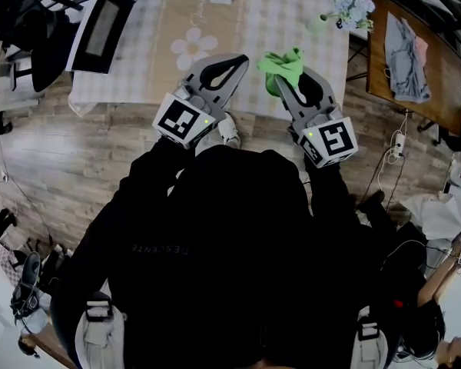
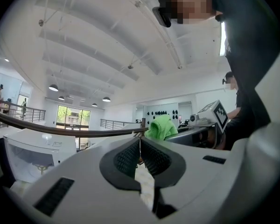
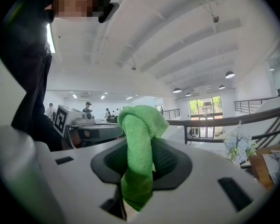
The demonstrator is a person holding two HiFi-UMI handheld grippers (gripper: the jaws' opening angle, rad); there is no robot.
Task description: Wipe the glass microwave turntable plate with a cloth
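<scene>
My right gripper (image 1: 283, 81) is shut on a bright green cloth (image 1: 283, 62), which bunches above the jaws and hangs down between them (image 3: 137, 162) in the right gripper view. My left gripper (image 1: 240, 60) is held beside it, shut, with nothing showing between its pads (image 2: 140, 141). Both grippers are raised at the front edge of a table with a chequered cover (image 1: 292, 21). The green cloth (image 2: 161, 127) and the right gripper's marker cube also show in the left gripper view. I cannot make out the glass turntable plate in any view.
A white microwave (image 1: 100, 21) stands at the table's far left and also shows as the microwave (image 2: 32, 153) in the left gripper view. A vase of flowers (image 1: 352, 6) sits at the far right. A brown side table (image 1: 438, 91) with clothing stands right of the table. A dark railing (image 3: 233, 118) runs behind.
</scene>
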